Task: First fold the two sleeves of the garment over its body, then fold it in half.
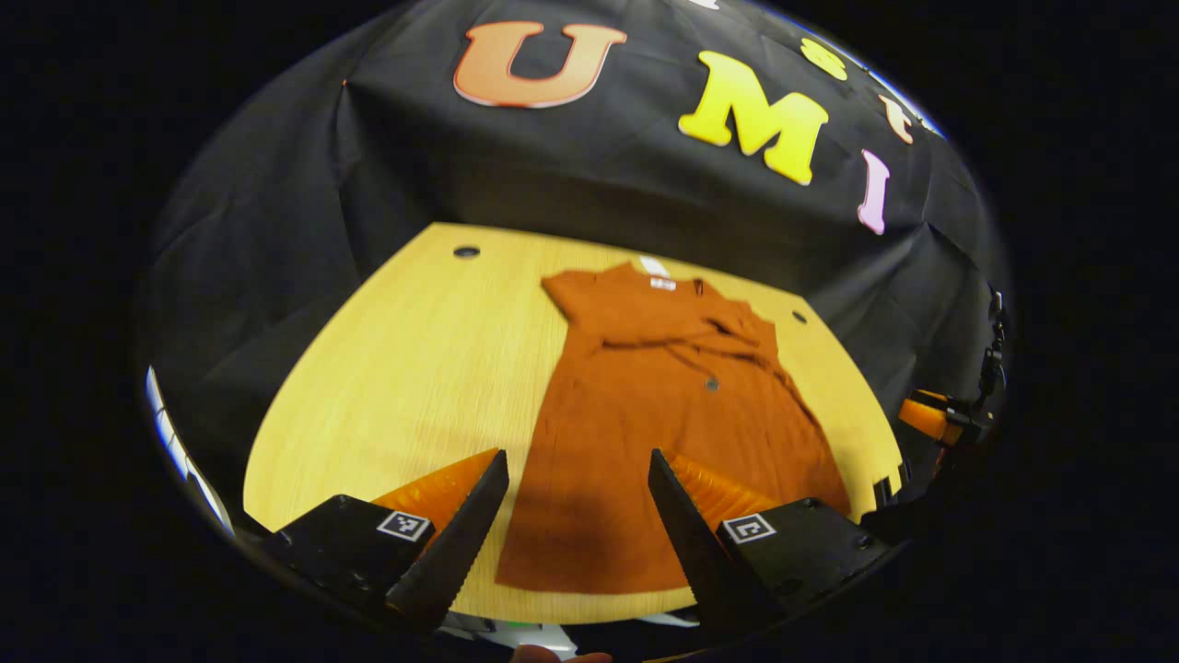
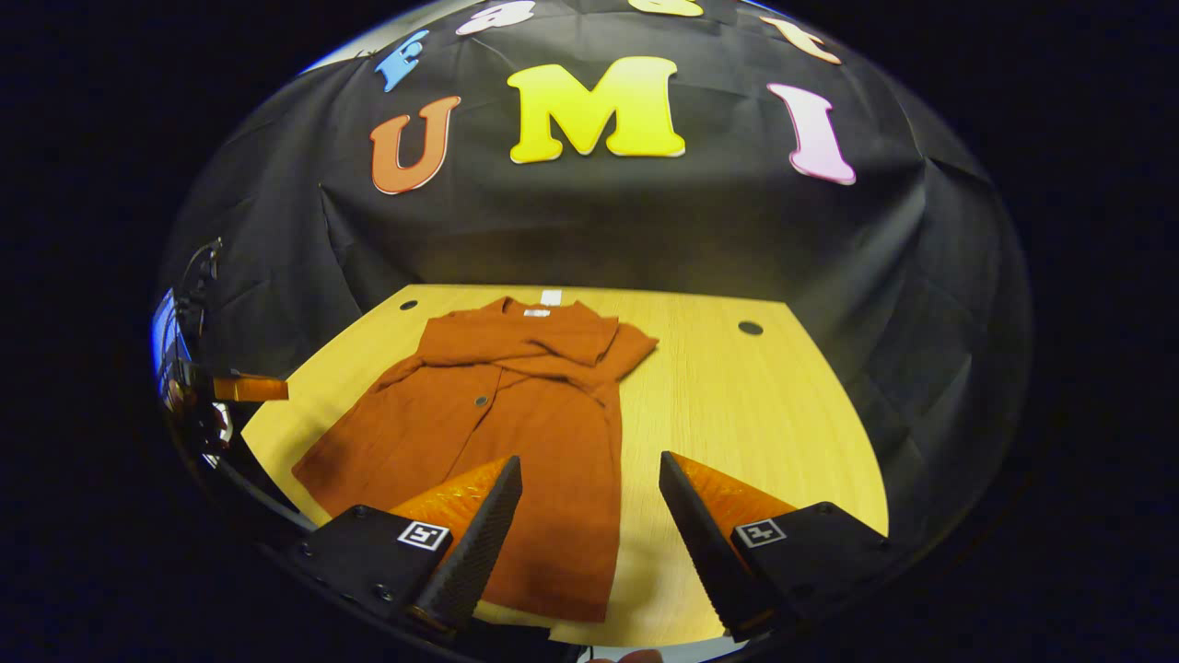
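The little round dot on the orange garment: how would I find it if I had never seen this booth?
Start at the wooden table. The rust-orange garment lies flat there. Below its folded sleeves, mid-body, sits a small grey button, the only pale round speck on the cloth.

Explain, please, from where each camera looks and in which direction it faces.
Left gripper view: rides on the left gripper, above the table's near edge, facing the booth wall; its open fingers frame the garment's hem.
Right gripper view: rides on the right gripper, same direction, further right; open fingers straddle the hem's right side.
Shared: garment, wooden table.
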